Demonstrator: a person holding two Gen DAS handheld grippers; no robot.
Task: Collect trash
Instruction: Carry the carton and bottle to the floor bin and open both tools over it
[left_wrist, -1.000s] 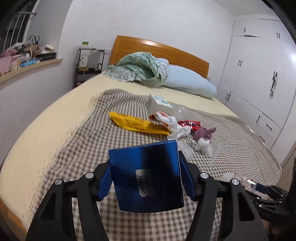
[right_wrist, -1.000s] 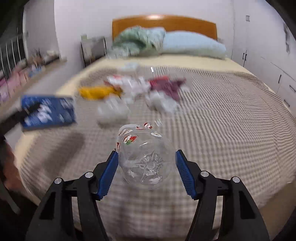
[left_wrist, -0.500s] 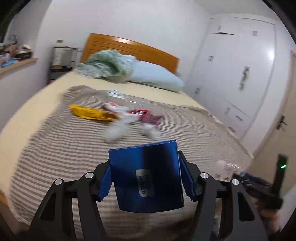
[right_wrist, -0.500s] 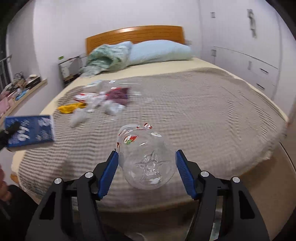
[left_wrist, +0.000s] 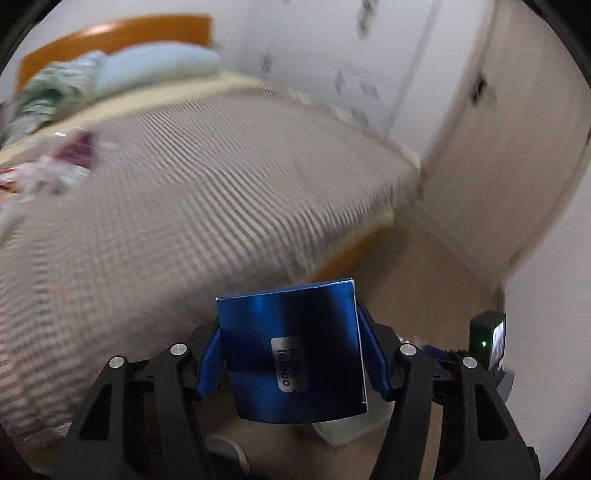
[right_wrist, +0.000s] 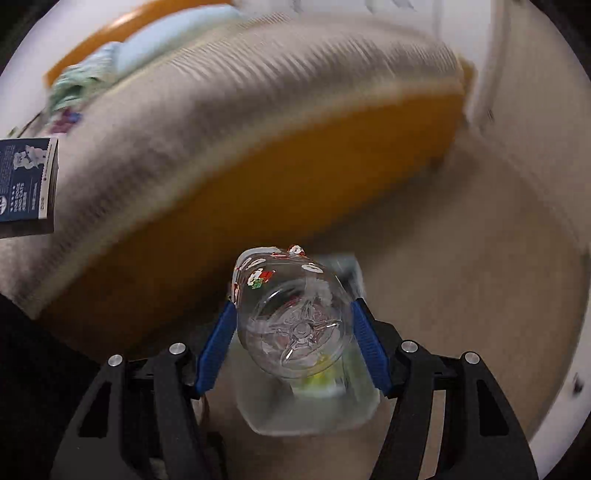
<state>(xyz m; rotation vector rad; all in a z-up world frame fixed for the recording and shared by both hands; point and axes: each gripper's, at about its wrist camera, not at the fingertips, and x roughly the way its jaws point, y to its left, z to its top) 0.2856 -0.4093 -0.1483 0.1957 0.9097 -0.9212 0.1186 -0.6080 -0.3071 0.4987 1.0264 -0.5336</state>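
My left gripper (left_wrist: 291, 354) is shut on a shiny blue carton (left_wrist: 295, 350), held over the floor past the bed's foot corner. The same blue carton (right_wrist: 27, 184) shows at the left edge of the right wrist view. My right gripper (right_wrist: 291, 332) is shut on a clear plastic bottle (right_wrist: 295, 317) with a red and white label, its base facing the camera. Below the bottle stands a pale bin (right_wrist: 306, 398) on the floor, with something yellow inside. Several wrappers and tissues (left_wrist: 55, 166) lie blurred on the checked blanket (left_wrist: 184, 192) at far left.
The bed's orange wooden frame (right_wrist: 277, 173) runs across close ahead. White wardrobe doors (left_wrist: 351, 74) and a beige door (left_wrist: 498, 147) stand on the right. The other gripper's camera (left_wrist: 489, 343) shows at the right. A white rounded thing (left_wrist: 343, 432) sits on the floor under the carton.
Both grippers have swung away from the middle of the bed to its foot corner and tipped down towards the floor. The bin has come into view under the bottle. Both grips are unchanged.
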